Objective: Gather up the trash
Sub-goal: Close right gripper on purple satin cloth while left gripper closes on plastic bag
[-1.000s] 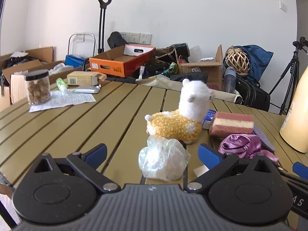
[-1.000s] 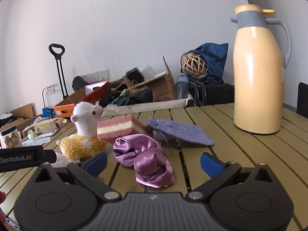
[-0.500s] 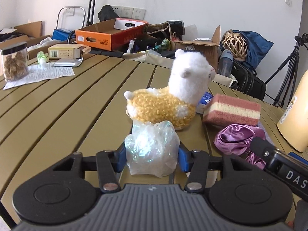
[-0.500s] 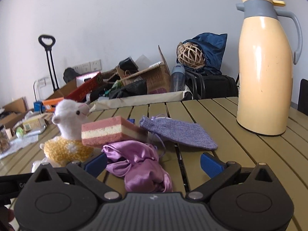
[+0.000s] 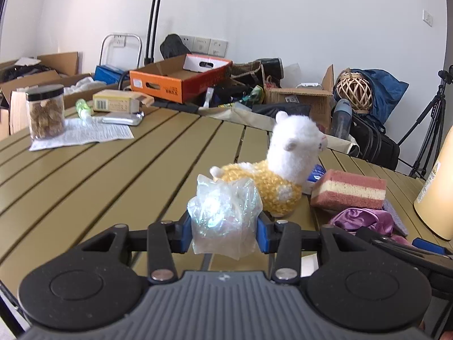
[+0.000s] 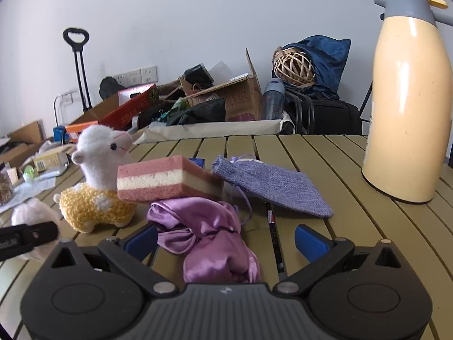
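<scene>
Left claw [image 5: 223, 233] closing, crumpled clear bag [image 5: 223, 215]

**Black tongs with blue pads**

Both the left tongs [image 5: 223, 233] and the right tongs [image 6: 226, 240] share one build: a ribbed dark-grey housing with a small pale logo, two round black discs at the sides, black linkage arms pinned with silver screws, and blue fingertip pads [image 6: 311, 242].
</scene>
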A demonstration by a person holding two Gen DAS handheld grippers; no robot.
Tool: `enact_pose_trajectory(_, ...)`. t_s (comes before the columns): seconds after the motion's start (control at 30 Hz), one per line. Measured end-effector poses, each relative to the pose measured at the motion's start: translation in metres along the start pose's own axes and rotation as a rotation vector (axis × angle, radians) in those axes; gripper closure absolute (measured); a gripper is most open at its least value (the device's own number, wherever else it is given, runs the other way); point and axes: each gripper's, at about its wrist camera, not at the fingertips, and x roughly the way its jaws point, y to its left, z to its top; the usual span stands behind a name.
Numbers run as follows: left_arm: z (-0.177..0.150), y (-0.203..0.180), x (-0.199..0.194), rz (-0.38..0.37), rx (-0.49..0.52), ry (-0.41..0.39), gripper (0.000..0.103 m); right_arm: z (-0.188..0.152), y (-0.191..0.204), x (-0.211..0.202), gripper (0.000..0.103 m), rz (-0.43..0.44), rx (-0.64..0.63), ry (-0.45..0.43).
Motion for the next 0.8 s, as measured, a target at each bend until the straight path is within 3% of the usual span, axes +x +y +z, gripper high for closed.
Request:
enact_pose_trajectory(0.17, 0.002, 0.006, -0.002, 0.01, -0.001, -0.01, 0.059, 0.002, 0.005, 0.011, 0.008, -0.015, -0.014, 0.055)
enact_pose_trajectory(0.3, 0.002, 0.01, -0.004, 0.013, -0.001, -0.014, 0.059, 0.003, 0.002, 0.017, 0.026, -0.003, 0.008, 0.079)
enact_pose_trajectory(0.43, 0.002, 0.012, -0.005, 0.019, 0.0, -0.016, 0.059, 0.002, -0.002, 0.019, 0.036, 0.016, 0.039, 0.085)
enact_pose_trajectory(0.5, 0.002, 0.013, -0.006, 0.025, 0.003, -0.019, 0.059, 0.001, -0.003, 0.019, 0.05, 0.025, 0.05, 0.084)
enact_pose_trajectory(0.57, 0.002, 0.013, -0.007, 0.027, 0.003, -0.022, 0.059, 0.001, -0.004, 0.019, 0.056, 0.03, 0.057, 0.086)
enact_pose_trajectory(0.8, 0.002, 0.014, -0.01, 0.034, 0.009, -0.034, 0.059, -0.001, -0.007, 0.015, 0.064, 0.041, 0.074, 0.073)
